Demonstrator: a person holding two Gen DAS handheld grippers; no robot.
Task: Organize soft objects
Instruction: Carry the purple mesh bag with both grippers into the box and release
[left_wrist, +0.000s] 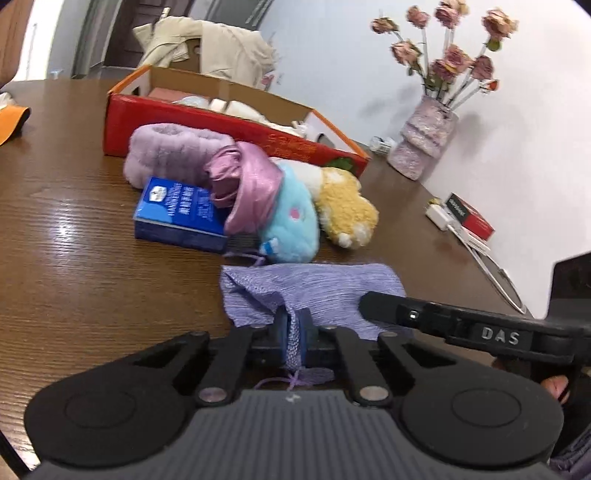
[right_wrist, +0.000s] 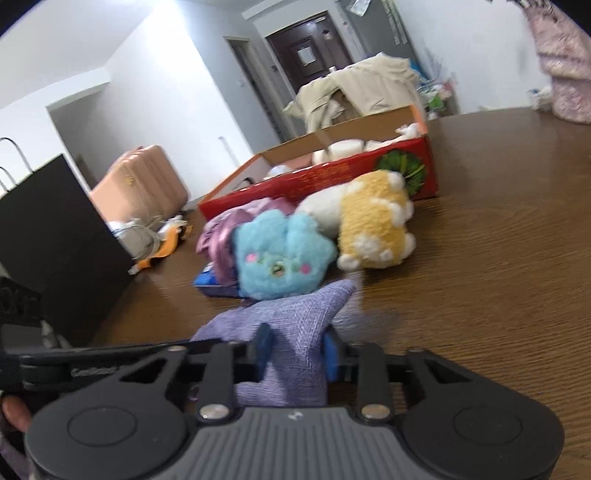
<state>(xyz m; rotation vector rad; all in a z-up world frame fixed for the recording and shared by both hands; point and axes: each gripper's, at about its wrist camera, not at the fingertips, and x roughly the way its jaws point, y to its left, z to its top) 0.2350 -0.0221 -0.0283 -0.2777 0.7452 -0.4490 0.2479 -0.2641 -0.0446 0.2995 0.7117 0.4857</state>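
Note:
My left gripper (left_wrist: 294, 328) is shut on a near edge of a lilac cloth (left_wrist: 317, 291) that lies on the brown table (left_wrist: 74, 240). My right gripper (right_wrist: 297, 350) is shut on the same lilac cloth (right_wrist: 295, 314), bunched between its pads. Just beyond the cloth lie a blue plush (left_wrist: 291, 225) (right_wrist: 280, 254), a yellow and white plush (left_wrist: 345, 206) (right_wrist: 373, 225), a shiny pink fabric (left_wrist: 247, 181), a fluffy lilac roll (left_wrist: 173, 155) and a blue packet (left_wrist: 184, 214). The right gripper's arm (left_wrist: 480, 328) shows in the left wrist view.
An open red cardboard box (left_wrist: 229, 129) (right_wrist: 332, 173) with pale soft items stands behind the pile. A pink vase of dried roses (left_wrist: 424, 140) stands at the far right, near a small red box and charger (left_wrist: 469, 218). A black bag (right_wrist: 55, 236) stands at the left.

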